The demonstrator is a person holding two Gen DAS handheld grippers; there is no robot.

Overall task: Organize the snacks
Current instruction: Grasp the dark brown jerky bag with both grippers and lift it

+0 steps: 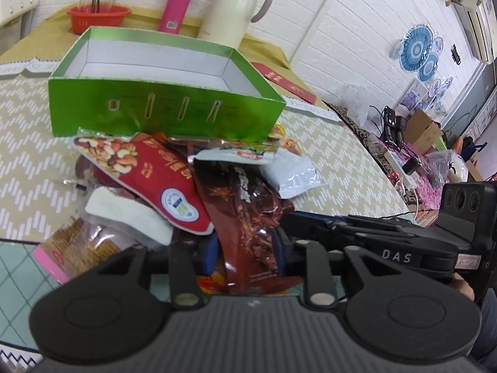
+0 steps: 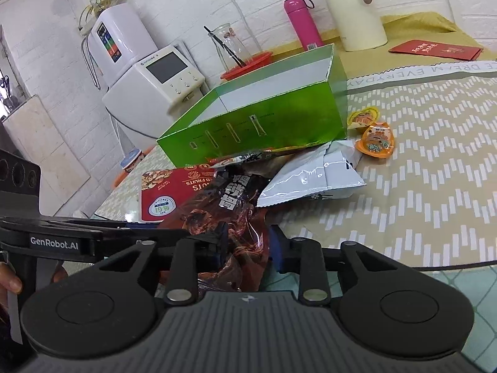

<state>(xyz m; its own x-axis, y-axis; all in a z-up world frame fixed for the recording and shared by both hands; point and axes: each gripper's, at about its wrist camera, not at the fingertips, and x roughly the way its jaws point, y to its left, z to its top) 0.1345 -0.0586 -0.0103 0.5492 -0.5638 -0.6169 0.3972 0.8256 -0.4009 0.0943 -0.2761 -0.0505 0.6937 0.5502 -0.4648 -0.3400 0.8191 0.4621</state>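
From the left wrist, the left gripper (image 1: pixel 245 248) has its jaws drawn in on the near end of a glossy brown packet (image 1: pixel 245 205), pinching the crinkled foil. The packet lies on top of a loose heap of snacks just in front of the green box (image 1: pixel 167 115). That box is shiny cardboard with a plain white inside, and it looks empty, so the sorting seems barely begun and the whole heap is left to move. Around the packet lie a red nut pouch (image 1: pixel 149 168), a silvery-white bag (image 1: pixel 295 177) and a clear packet of biscuits (image 1: pixel 77 245), all on a table (image 1: pixel 341 161) covered with a zigzag-patterned cloth. From the right wrist, the right gripper (image 2: pixel 245 245) has the same brown packet (image 2: pixel 230 211) between its jaws, which look partly closed and touching the wrinkled film, though whether they press firmly I cannot tell. Two small orange jelly cups (image 2: pixel 374 143) sit beside the box's corner, apart from the heap.
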